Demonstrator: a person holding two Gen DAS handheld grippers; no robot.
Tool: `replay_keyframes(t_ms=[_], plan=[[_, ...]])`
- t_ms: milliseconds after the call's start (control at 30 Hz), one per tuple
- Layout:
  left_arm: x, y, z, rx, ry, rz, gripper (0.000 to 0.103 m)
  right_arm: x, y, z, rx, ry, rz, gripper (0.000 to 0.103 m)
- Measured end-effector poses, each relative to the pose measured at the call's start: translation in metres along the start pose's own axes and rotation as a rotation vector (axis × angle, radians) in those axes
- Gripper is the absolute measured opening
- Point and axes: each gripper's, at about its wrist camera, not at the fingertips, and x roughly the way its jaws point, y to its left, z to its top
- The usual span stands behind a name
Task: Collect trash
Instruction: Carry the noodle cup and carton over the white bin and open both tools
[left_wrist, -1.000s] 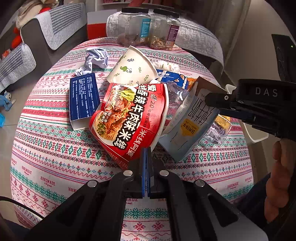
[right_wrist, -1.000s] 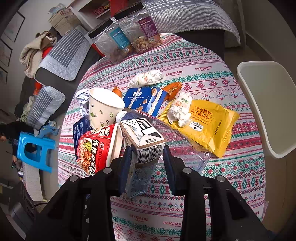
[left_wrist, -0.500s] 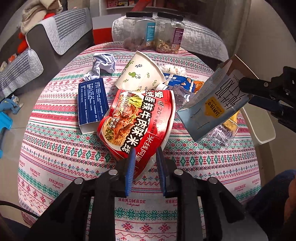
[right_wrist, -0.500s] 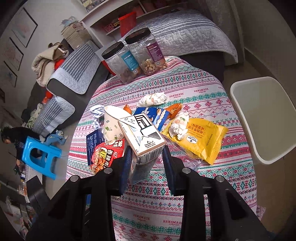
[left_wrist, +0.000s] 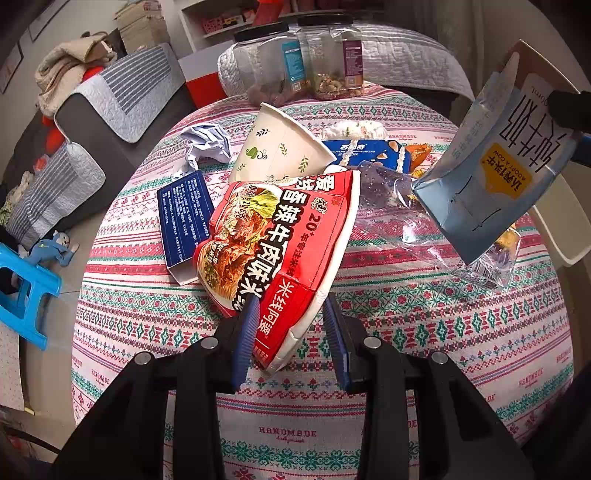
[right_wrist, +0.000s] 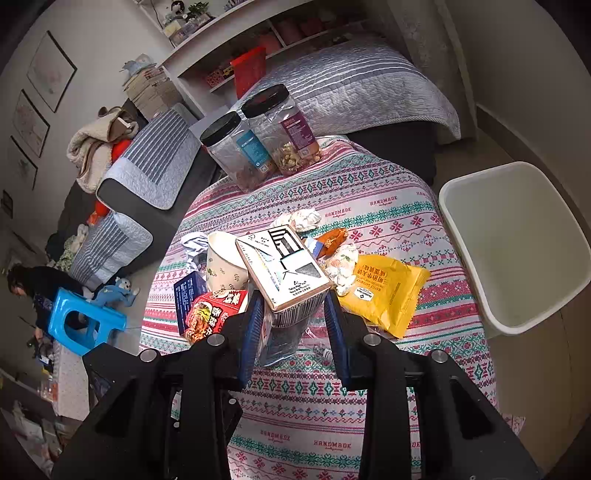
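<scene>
Presently catalogued, on a round table (left_wrist: 461, 332) under a patterned cloth:

Left gripper (left_wrist: 291, 328): jaws have just been closing, and stand narrowly apart. The near corner of a red noodle pack (left_wrist: 273, 243) lies between them. The left pad touches the pack's edge; a gap is seen at the right pad, so a firm grip is not shown.

Right gripper (right_wrist: 293, 314): closed on a milk carton (right_wrist: 284, 269), which is held clear of the table, above the litter. In the left view the same carton (left_wrist: 495, 177) is seen raised at the right edge.

Litter left on the cloth:
- paper cup (left_wrist: 280, 147), on its side, just behind the noodle pack;
- blue box (left_wrist: 184, 218), flat, touching the pack's left side;
- crumpled paper (left_wrist: 207, 144), behind the box;
- clear wrapper (left_wrist: 399, 218), right of the pack, below the raised carton;
- blue biscuit pack (left_wrist: 365, 155), behind the wrapper;
- yellow bag (right_wrist: 384, 288), just right of the carton, with crumpled tissue (right_wrist: 341, 266) at its left edge.

Also noted: two jars (right_wrist: 258, 147) with black lids at the table's far edge; a white bin (right_wrist: 517, 243) beside the table, to the right.
</scene>
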Motion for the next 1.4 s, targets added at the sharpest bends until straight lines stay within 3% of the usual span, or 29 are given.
replay_keyframes(t_ms=[33, 133, 400, 633, 900, 1067, 1233, 1400], plan=[[-0.003, 0.002, 0.000, -0.014, -0.001, -0.009, 0.015, -0.001, -0.001, -0.001, 0.003, 0.001, 0.004, 0.032], [-0.015, 0.012, 0.002, -0.063, -0.021, -0.038, 0.006, -0.003, -0.003, 0.000, 0.003, -0.004, 0.013, 0.032], [-0.046, 0.035, 0.001, -0.234, -0.064, -0.242, 0.005, -0.020, -0.020, 0.005, 0.060, -0.051, 0.068, 0.032], [-0.081, 0.019, 0.021, -0.272, -0.117, -0.430, 0.005, -0.054, -0.041, 0.014, 0.097, -0.195, -0.047, 0.032], [-0.085, -0.051, 0.064, -0.233, -0.113, -0.688, 0.005, -0.084, -0.104, 0.026, 0.246, -0.314, -0.255, 0.032], [-0.065, -0.113, 0.088, -0.218, -0.063, -0.833, 0.006, -0.087, -0.153, 0.035, 0.334, -0.315, -0.344, 0.032], [-0.037, -0.174, 0.100, -0.177, 0.000, -0.923, 0.006, -0.084, -0.177, 0.039, 0.358, -0.288, -0.411, 0.032], [-0.006, -0.201, 0.106, -0.197, 0.061, -0.970, 0.006, -0.083, -0.192, 0.039, 0.384, -0.270, -0.450, 0.032]])
